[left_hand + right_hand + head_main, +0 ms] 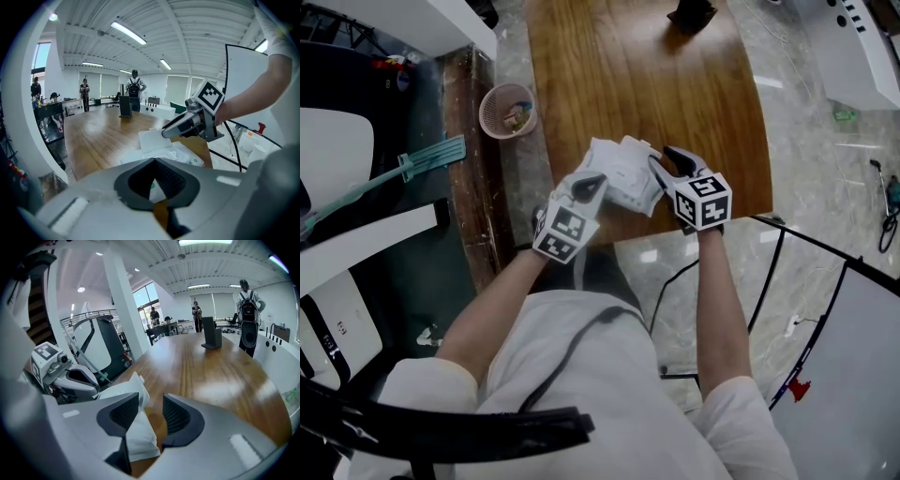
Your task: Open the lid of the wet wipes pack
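Wet wipes pack [623, 180] sits betw. the two grippers, over near edge of wooden table [675, 84]; can't tell if it touches the wood. L gripper [591, 185] clenched on pack's near edge: in its own view the pads meet w/ white film + a green spot pinched betw. them. R gripper [151, 408]: jaws apart, nothing pinched, gap shows bare tabletop. Lid [151, 139] stands up as a white flap off pack's top; looks part-raised, not folded right back. Key relation: from R claw the flap lies just to the side toward L gripper, its edge right beside that pad's inner face, not inside the gap. In L gripper view R's tips hang at flap's upper right corner. Pack's long axis runs roughly across, claw to claw, so R is nearer the lid; L only anchors. Judgement: R needs a small shift toward L so flap enters gap, then pinch + swing back.
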The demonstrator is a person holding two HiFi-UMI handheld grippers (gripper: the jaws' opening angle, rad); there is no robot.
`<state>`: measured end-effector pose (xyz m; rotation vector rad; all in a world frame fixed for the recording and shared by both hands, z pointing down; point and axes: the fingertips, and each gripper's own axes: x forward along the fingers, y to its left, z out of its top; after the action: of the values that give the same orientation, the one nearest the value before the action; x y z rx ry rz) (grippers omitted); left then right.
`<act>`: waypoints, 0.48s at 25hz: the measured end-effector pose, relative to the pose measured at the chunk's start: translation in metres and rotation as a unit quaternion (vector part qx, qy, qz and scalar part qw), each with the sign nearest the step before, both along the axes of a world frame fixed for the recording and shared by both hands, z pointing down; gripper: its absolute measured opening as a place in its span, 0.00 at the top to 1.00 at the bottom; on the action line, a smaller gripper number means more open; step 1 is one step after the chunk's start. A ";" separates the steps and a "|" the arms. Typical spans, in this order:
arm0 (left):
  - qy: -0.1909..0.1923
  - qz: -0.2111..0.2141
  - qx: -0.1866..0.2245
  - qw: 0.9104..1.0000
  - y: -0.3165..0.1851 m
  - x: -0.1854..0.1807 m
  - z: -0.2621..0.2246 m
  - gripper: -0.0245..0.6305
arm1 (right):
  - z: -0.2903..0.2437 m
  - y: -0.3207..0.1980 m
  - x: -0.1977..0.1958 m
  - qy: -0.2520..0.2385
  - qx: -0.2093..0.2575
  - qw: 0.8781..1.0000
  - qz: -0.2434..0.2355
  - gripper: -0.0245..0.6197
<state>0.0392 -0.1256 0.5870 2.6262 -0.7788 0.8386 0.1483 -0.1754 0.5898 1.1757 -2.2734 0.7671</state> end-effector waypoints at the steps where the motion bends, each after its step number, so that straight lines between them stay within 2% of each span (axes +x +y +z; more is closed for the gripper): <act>1: 0.001 0.000 0.002 1.000 0.000 0.000 -0.001 0.95 | -0.002 0.001 0.000 0.001 0.002 1.000 0.000 0.70; 12: 0.005 0.019 0.022 1.000 -0.003 -0.002 -0.028 0.95 | -0.022 0.018 -0.008 0.007 0.021 1.000 0.000 0.70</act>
<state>0.0375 -0.1283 0.5593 2.6892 -0.7545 0.8263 0.1403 -0.1573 0.5674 1.1969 -2.2873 0.7134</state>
